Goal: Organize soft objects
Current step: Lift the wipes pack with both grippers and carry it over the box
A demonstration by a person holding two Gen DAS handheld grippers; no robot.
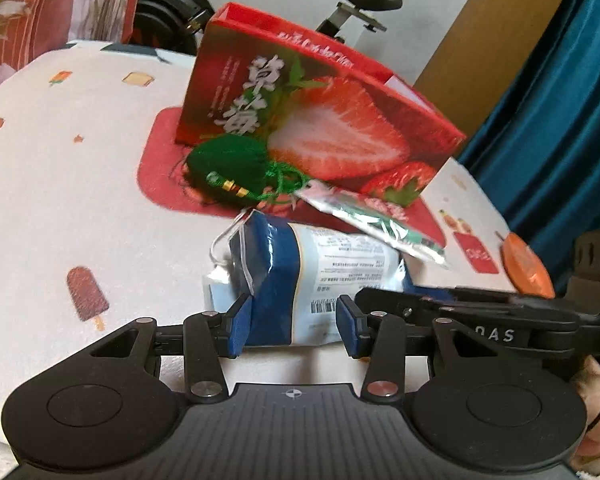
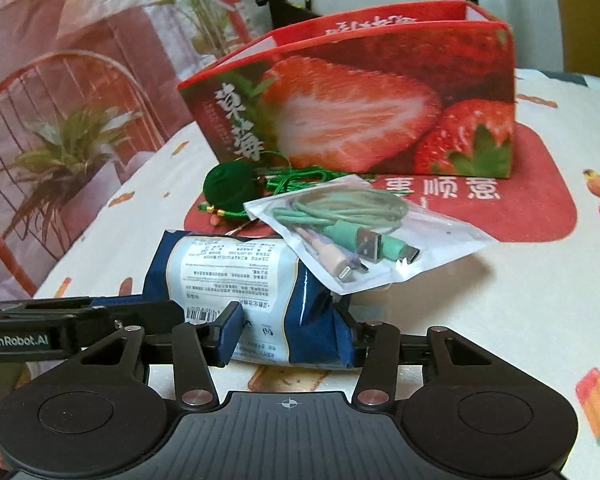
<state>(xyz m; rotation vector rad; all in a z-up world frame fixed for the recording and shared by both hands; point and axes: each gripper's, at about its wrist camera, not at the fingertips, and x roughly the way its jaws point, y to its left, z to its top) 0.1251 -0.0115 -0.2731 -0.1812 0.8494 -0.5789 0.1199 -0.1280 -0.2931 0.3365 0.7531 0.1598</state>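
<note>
A blue-and-white plastic packet (image 1: 340,260) (image 2: 228,268) lies crosswise in front of both grippers. My left gripper (image 1: 294,326) is shut on one end of it, blue pads pressing its sides. From the other side my right gripper (image 2: 292,336) is shut on the packet's crumpled blue end, which covers its right finger. A clear zip bag of green and pink cables (image 2: 364,232) (image 1: 380,216) rests on top of the packet. Behind it a green drawstring pouch (image 1: 228,164) (image 2: 228,188) lies against an open red strawberry box (image 1: 320,120) (image 2: 360,112).
The box stands on a red mat (image 2: 540,200) over a white cloth printed with ice lollies (image 1: 60,200). An orange disc (image 1: 528,268) lies at the right. An exercise bike (image 1: 364,0), a teal curtain (image 1: 560,100) and a floral fabric (image 2: 60,120) surround the surface.
</note>
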